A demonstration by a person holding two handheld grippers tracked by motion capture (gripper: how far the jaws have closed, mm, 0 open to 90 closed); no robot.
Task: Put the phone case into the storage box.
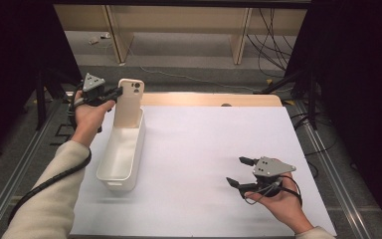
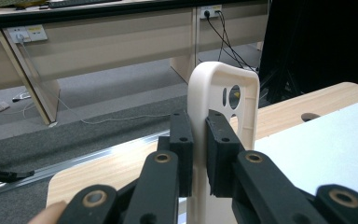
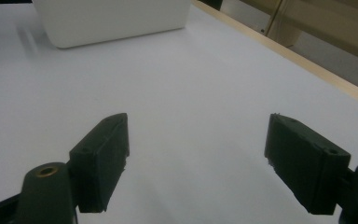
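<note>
A cream phone case stands upright, its lower end inside the far end of a long white bin. My left gripper is shut on the case's left edge near the top. Along its jaws the case rises between the two pads, camera cutout at the top. My right gripper rests low over the white sheet at the near right, open, with nothing between its fingers.
The white sheet covers most of a wooden table whose far edge shows bare. The white bin stands ahead of my right gripper. Cables lie on the floor beyond the table, and metal rails run along both sides.
</note>
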